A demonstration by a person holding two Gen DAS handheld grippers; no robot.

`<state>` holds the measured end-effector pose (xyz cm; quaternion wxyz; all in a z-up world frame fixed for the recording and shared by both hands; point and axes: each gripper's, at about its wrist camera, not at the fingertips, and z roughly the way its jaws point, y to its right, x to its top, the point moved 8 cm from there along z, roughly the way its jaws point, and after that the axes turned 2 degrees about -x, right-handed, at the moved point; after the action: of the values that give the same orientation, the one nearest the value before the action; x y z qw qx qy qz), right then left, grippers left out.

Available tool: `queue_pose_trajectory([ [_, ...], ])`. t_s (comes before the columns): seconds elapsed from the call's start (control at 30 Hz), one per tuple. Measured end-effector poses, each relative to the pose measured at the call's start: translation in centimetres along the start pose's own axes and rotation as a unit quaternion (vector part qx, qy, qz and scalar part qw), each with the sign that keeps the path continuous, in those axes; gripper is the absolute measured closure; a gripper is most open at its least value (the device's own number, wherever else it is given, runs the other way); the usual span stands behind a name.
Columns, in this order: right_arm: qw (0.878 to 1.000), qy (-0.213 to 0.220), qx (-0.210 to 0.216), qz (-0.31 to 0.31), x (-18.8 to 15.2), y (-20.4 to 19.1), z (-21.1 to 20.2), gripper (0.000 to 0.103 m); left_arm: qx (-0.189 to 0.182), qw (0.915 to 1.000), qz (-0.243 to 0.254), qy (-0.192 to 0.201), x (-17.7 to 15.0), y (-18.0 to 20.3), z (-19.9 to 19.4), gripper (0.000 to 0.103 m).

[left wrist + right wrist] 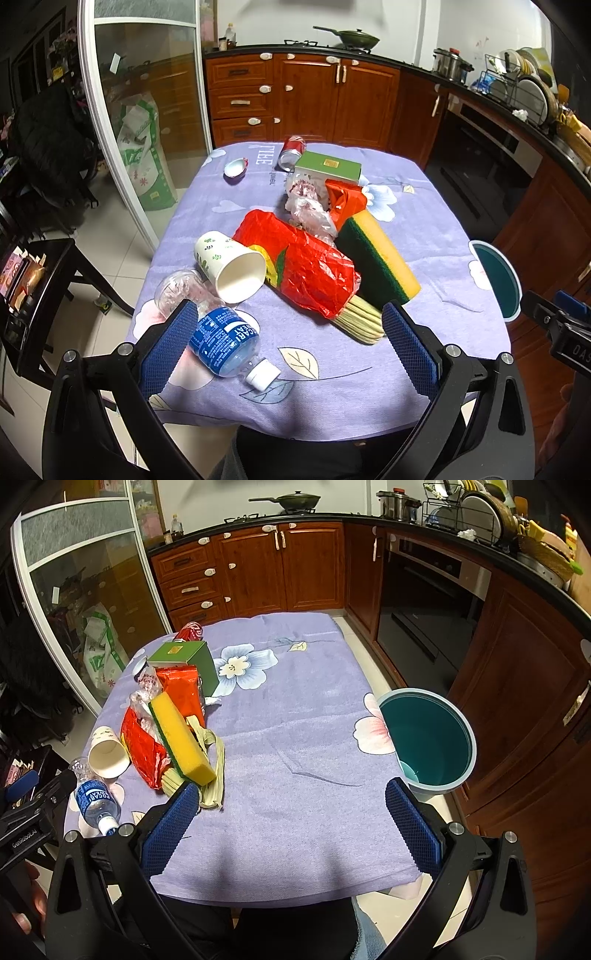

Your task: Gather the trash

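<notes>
Two grippers, both spread wide and holding nothing. Left gripper [290,338] sits at the bottom of its frame over the near table edge; right gripper [291,818] likewise in its own view.

Nearest item: a plastic bottle [214,332] lying on its side, lower left of the left view, white cap toward the camera, partly behind the left finger [168,350]. Just beyond it, a paper cup [231,264] on its side, mouth toward the camera, touching the bottle. Right of the cup, a red bag [299,266] over pale husks [360,319]. A sponge [376,256], yellow over green, lies against the bag. Behind these, a crumpled clear wrapper [308,208] and an orange packet [345,201]. Further back, a green box [328,168], then a can [291,151] on its side. A small foil lid [235,169] lies apart, upper left of the cloth [325,387].

A teal bin [430,738] stands beside the table's right edge, centre right of the right view.
</notes>
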<state>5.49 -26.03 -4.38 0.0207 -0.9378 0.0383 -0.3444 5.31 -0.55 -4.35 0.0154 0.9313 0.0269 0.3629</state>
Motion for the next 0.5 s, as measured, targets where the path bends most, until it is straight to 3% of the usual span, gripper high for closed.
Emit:
queue_pose_trajectory([
  [0.5,1.000,0.005,0.001,0.006,0.58,0.49,-0.56,0.006,-0.001,1.0000,-0.003,0.002,0.37,-0.11,-0.33,0.004],
])
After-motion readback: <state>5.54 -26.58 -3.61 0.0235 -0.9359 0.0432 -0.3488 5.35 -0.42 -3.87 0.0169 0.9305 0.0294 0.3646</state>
